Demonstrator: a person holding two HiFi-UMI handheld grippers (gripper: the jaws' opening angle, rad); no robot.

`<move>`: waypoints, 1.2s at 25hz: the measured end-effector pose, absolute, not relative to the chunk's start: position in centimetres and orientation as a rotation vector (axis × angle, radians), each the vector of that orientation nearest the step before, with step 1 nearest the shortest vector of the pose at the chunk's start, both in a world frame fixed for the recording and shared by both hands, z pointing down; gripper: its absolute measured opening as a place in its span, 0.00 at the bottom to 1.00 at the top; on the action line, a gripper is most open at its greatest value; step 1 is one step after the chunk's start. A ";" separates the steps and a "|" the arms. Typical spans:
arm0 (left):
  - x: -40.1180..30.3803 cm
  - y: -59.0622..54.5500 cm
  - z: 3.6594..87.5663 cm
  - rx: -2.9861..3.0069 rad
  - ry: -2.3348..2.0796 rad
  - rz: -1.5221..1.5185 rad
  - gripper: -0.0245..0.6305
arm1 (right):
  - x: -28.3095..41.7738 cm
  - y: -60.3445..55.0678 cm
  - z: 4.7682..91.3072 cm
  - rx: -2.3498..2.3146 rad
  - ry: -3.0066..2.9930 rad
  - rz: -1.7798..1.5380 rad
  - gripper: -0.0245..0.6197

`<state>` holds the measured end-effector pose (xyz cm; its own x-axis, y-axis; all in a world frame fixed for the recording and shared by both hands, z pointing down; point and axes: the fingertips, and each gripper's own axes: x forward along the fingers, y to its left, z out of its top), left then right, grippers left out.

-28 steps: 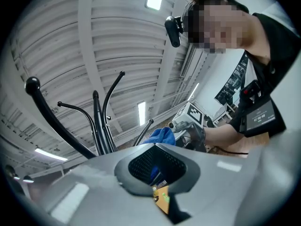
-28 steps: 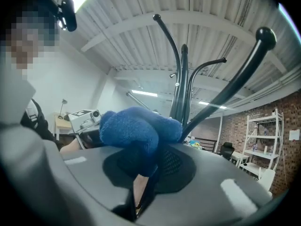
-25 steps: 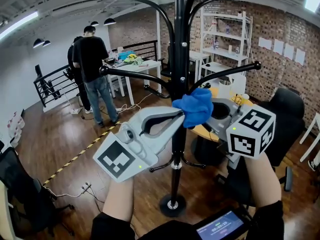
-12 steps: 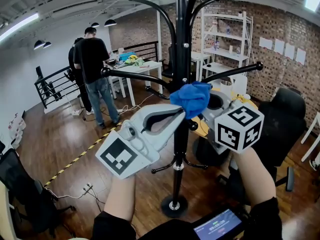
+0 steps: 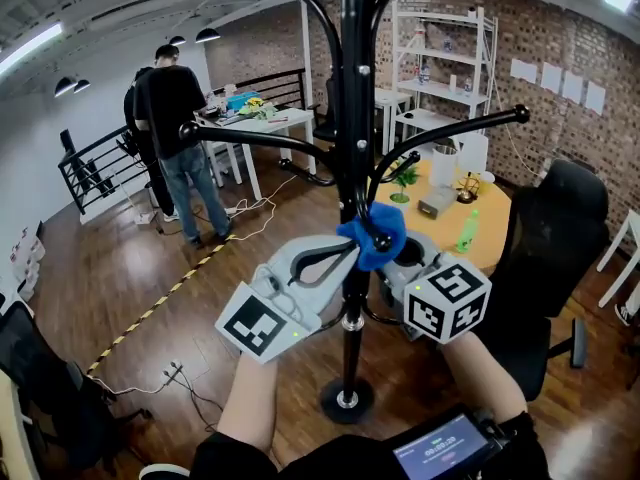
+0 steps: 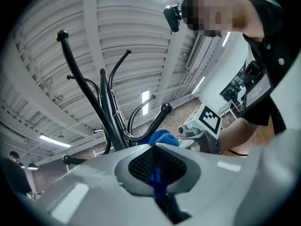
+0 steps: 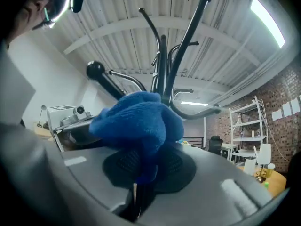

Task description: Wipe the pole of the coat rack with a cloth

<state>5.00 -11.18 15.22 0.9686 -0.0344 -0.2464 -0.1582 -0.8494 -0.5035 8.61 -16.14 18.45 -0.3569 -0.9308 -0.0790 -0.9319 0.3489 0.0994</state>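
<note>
Coat rack pole (image 5: pixel 351 98), the black metal one, stands upright smack in the middle of the head view. It's on a round base (image 5: pixel 345 400) on the wooden floor (image 5: pixel 130 288), with curved black hook arms (image 5: pixel 450 133) fanning out near the top. The bunched blue cloth (image 5: pixel 358 236) sits right up against the pole, below the long arms and above the little hooks lower down. One black knob-ended hook (image 5: pixel 381 243) pokes out in front of it. Can't tell whether the cloth goes all the way round the pole or just presses on the front.

Both tongs are on the cloth. The left tongs (image 5: pixel 342 253) come in from the lower left, closed, with a thin strip of the blue fabric pinched between the pads, clear enough in the left gripper view. The right tongs (image 5: pixel 393 261) come in from the lower right, also closed on the cloth. In the right gripper view most of the wad balloons out above the pads.

Background stuff: a person in a black t-shirt and jeans (image 5: pixel 165 108) stands at a white table (image 5: pixel 270 123) far left. A round wooden table (image 5: pixel 495 223) with a green bottle (image 5: pixel 467 230) sits behind the rack, a black office chair (image 5: pixel 560 228) is just beside it, and a white shelf unit (image 5: pixel 440 58) stands further back.
</note>
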 end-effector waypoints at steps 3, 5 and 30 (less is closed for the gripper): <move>4.8 -12.0 17.3 -2.625 0.153 0.304 0.04 | 7.6 -16.8 19.4 -1.817 2.559 0.263 0.12; 4.8 -12.5 18.6 -2.651 0.154 0.293 0.04 | 7.7 -16.8 20.0 -1.818 2.541 0.250 0.12; 6.4 -11.5 38.0 -2.837 0.284 -0.226 0.04 | 7.2 -17.7 46.4 -2.087 2.552 -0.619 0.12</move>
